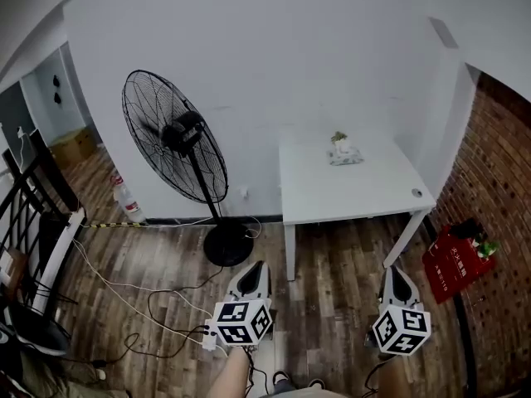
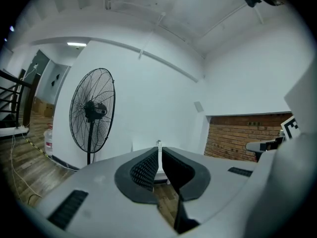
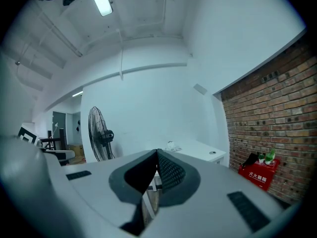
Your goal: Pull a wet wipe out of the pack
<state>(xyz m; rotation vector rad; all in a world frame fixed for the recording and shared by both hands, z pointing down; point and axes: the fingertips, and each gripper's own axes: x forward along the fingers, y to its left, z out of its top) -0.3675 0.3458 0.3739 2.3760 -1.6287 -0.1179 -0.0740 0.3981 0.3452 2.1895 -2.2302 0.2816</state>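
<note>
The wet wipe pack (image 1: 344,154) lies near the back of a white table (image 1: 332,193), with a wipe sticking up from its top. Both grippers hang low over the wooden floor, well short of the table and apart from the pack. My left gripper (image 1: 258,267) is before the table's left leg, its jaws shut with nothing between them (image 2: 159,146). My right gripper (image 1: 393,270) is below the table's right front corner, its jaws likewise shut and empty (image 3: 157,152). In the right gripper view the pack (image 3: 173,146) shows small just beyond the fingertips.
A tall black pedestal fan (image 1: 175,143) stands left of the table, with cables (image 1: 141,298) trailing across the floor. A red box (image 1: 457,262) sits by the brick wall (image 1: 498,172) at right. A black railing (image 1: 33,191) is at the far left. A small round thing (image 1: 417,193) lies on the table's right corner.
</note>
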